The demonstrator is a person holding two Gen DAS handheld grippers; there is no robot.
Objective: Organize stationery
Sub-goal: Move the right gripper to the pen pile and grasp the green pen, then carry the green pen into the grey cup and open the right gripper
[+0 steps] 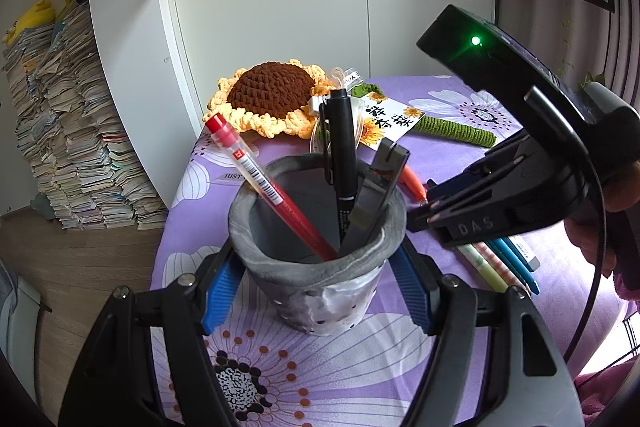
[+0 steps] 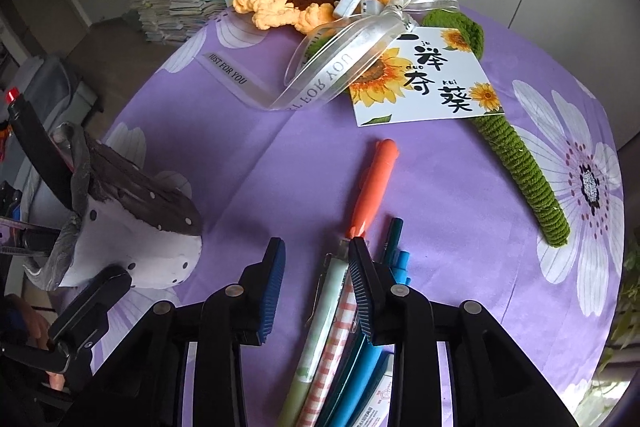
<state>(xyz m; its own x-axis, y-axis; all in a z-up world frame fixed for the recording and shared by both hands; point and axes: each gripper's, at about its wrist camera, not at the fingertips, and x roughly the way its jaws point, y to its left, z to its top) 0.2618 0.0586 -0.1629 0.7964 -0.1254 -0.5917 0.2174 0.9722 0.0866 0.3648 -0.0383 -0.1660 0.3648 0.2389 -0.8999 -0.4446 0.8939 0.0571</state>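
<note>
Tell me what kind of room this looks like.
Probably a home study or bedroom: a tall stack of worn books on the wood floor, white cupboards with bookshelves above, and a purple flower-print cloth over the table.

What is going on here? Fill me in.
A person with a gripper in each hand is sorting pens into a grey pen holder. The left gripper is clamped on the holder, which already contains a red pen, a black marker and a dark clip-like tool. The right gripper hovers open and empty over the loose pens on the purple tablecloth; an orange pen lies just beyond.
</note>
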